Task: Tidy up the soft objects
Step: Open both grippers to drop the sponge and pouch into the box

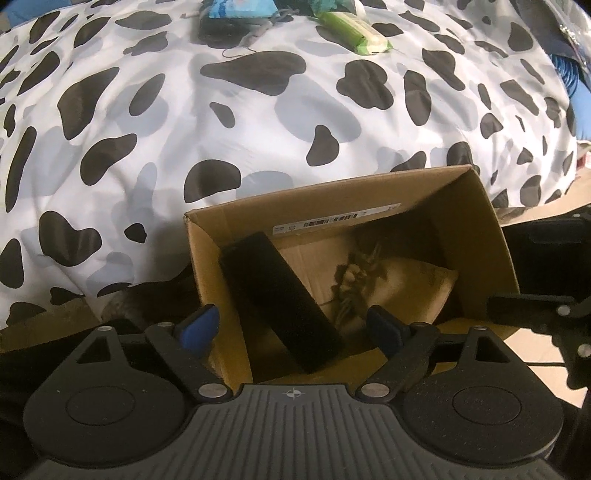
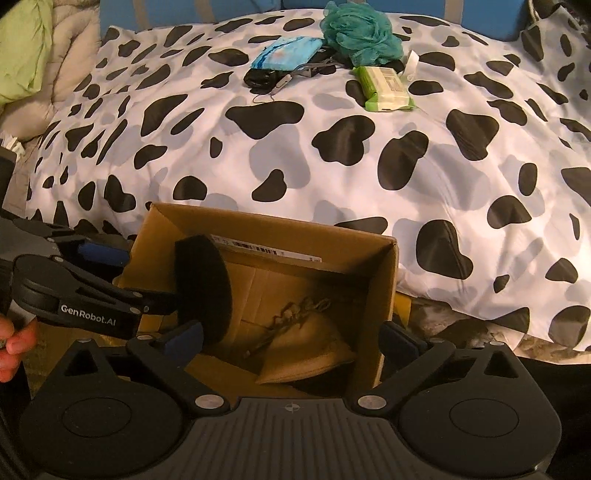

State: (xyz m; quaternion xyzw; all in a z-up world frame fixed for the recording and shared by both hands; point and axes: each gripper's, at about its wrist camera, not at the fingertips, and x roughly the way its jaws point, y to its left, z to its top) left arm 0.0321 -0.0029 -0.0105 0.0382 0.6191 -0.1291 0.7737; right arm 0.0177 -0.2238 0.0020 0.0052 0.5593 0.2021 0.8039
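Both tongs are hanging over an open cardboard box (image 1: 476, 236) beside the bed (image 1: 258, 122). The left tongs (image 1: 291, 328) are standing wide open, gripping nothing, with a black pad (image 1: 280, 302) leaning inside the box below them. The right tongs (image 2: 291, 339) are also gaping wide and empty. A tan pouch (image 2: 314, 350) is lying on the box floor. A teal sponge (image 2: 362, 33), a blue packet (image 2: 288, 51) and a green wipes pack (image 2: 384, 88) are sitting on the spotted cover.
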